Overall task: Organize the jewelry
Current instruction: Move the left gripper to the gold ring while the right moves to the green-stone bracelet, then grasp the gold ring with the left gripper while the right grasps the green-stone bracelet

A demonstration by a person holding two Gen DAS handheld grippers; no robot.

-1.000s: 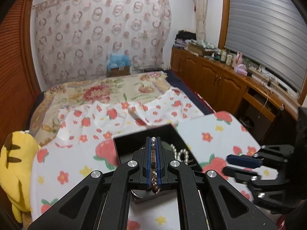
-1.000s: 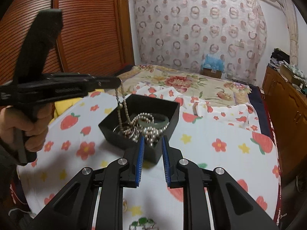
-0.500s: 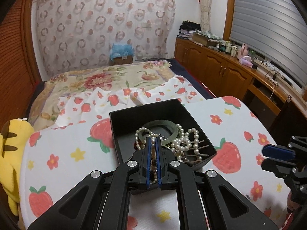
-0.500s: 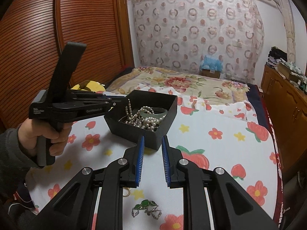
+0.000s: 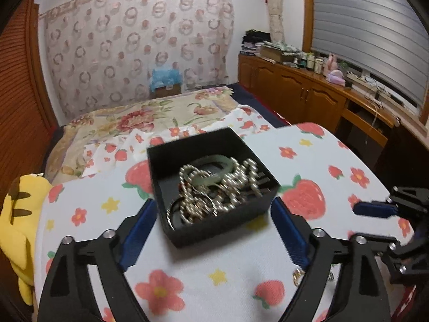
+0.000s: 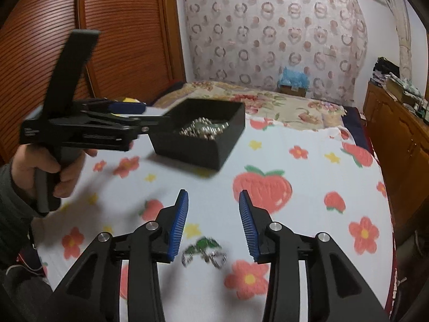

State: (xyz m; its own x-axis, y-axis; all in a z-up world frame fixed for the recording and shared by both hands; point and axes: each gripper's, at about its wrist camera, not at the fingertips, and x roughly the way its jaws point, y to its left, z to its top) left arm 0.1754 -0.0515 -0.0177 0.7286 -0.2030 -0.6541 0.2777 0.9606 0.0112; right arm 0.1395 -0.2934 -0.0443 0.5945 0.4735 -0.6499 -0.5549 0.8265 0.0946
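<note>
One black box [image 5: 214, 214] sits on the strawberry-print surface [image 5: 308, 161], holding a pearl strand and one green bangle [image 5: 214, 167]. Left gripper [image 5: 214, 230] just opened wide, empty, straddling the box's near end. Right gripper [image 6: 213, 224] just opened partway, empty, above one green brooch [image 6: 203, 251].

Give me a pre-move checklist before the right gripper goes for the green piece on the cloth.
1. Right gripper open, nothing between its fingers: ok; they have just been opening.
2. Green jewelry piece lies on the strawberry cloth, below and between the fingers: ok, though blurred.
3. Left gripper has let go: ok, fingers just opened wide and empty, pearl strand lies in the black box.
4. Left gripper clear of the right one's path: ok, it is off to the side by the box.
5. Box upright on the cloth: ok.
6. Small ring near the left gripper's finger: cannot tell what it is.
</note>
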